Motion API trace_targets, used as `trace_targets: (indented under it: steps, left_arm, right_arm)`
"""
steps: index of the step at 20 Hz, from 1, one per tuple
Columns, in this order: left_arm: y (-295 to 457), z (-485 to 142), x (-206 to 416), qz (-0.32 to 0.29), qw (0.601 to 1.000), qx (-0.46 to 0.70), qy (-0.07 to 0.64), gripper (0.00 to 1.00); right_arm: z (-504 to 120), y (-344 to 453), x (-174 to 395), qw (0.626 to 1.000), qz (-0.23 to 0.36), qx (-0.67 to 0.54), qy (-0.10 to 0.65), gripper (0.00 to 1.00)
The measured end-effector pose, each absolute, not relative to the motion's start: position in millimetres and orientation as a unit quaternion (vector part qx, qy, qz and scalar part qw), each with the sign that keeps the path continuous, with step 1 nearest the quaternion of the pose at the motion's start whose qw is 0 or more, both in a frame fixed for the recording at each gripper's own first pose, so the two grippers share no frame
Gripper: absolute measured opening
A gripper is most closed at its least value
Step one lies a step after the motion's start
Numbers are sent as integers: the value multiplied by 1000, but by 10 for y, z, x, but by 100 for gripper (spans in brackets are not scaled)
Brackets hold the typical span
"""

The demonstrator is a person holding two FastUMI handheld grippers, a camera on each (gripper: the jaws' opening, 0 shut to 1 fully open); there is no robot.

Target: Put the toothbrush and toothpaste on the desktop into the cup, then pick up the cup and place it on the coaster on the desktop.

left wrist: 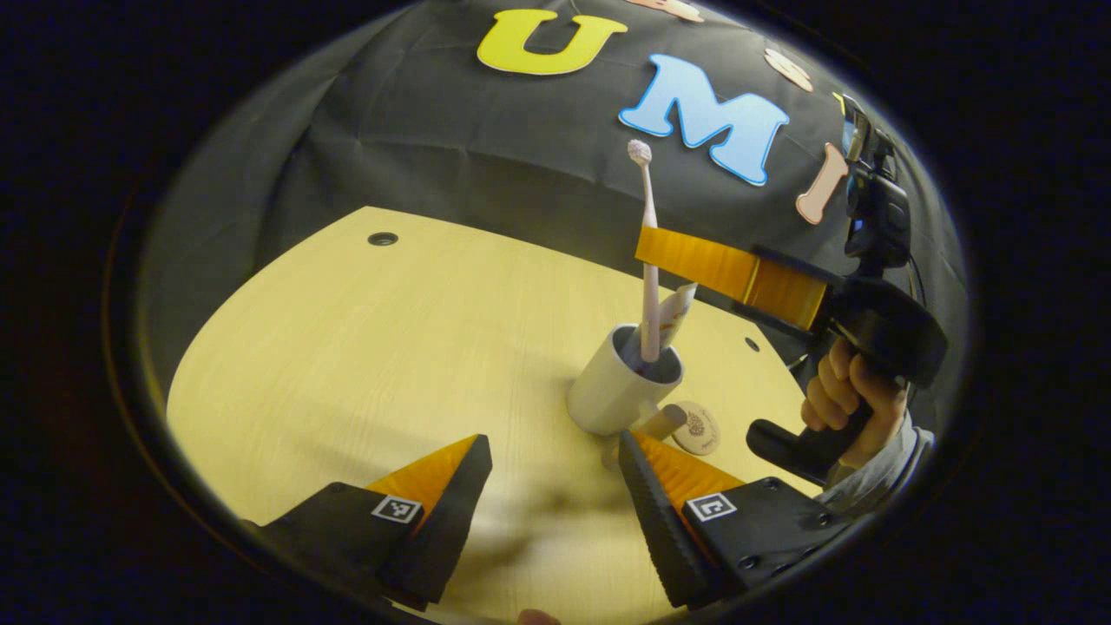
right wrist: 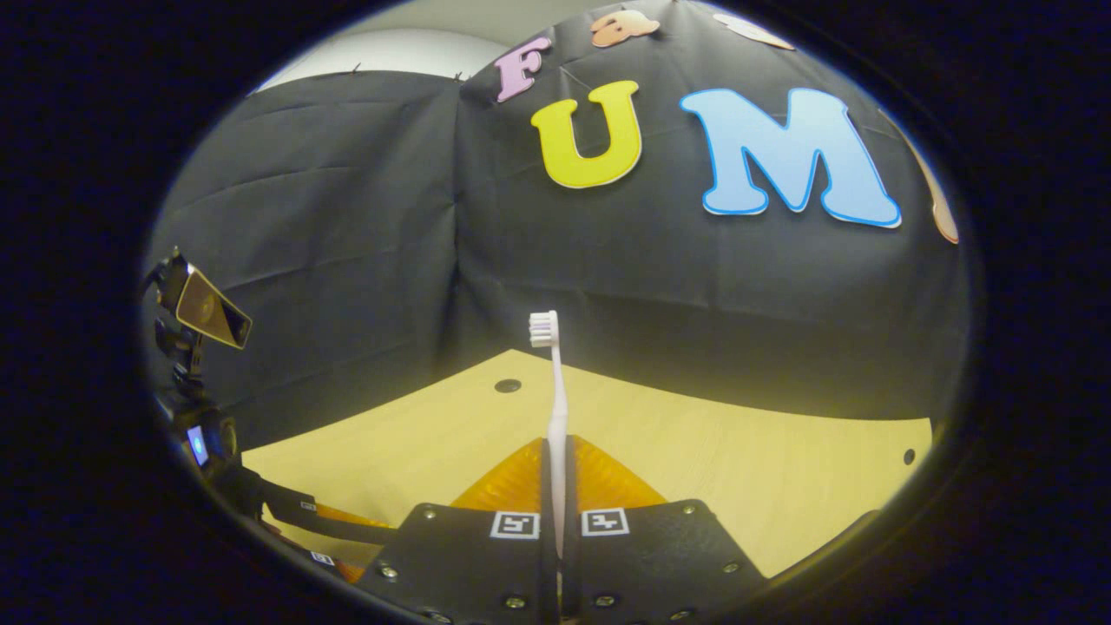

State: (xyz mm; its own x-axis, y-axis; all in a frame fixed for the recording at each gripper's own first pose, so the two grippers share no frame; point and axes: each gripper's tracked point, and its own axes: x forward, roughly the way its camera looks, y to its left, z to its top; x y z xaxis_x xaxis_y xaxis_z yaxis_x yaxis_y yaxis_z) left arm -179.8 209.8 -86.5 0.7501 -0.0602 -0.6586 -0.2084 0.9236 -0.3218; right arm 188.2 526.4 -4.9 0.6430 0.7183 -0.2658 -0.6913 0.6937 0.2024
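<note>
While the brush stands upright: both claws sit over the pale wood surface [left wrist: 347,347].
Right claw [right wrist: 555,473]: pressed together on the brush [right wrist: 556,408] shaft, head up toward 12 o'clock; in the left gripper view it [left wrist: 647,252] reaches in from 3 o'clock, a hand [left wrist: 846,399] on its grip.
Brush: lower end inside the cup [left wrist: 621,386], bristle head well above the rim.
Paste [left wrist: 675,314]: in the cup, leaning toward 1 o'clock beside the brush.
Cup: white, upright on the surface, handle toward 4 o'clock.
Coaster [left wrist: 697,428]: round, flat on the surface, just beside the cup at 4 o'clock.
Left claw [left wrist: 555,456]: spread, holding nothing, near the cup at its 7 o'clock.
</note>
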Motion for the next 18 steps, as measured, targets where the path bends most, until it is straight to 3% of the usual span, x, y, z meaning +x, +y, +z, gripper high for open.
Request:
trace_targets:
  steps: [12, 15, 17, 18]
  left_arm:
    - [2065, -945, -1620, 40, 914, -194, 353, 95]
    - [2012, -980, -1585, 37, 914, -196, 353, 95]
    - [1974, -1008, -1520, 35, 915, -194, 352, 95]
    - [1972, -1017, -1496, 35, 915, -193, 352, 95]
  right_arm:
    - [-154, 5165, 1842, 910, 381, 7, 163, 7]
    - [-99, 5139, 1825, 912, 378, 7, 159, 23]
    - [-68, 5134, 1800, 913, 376, 7, 158, 43]
    - [-38, 5139, 1782, 913, 377, 9, 158, 45]
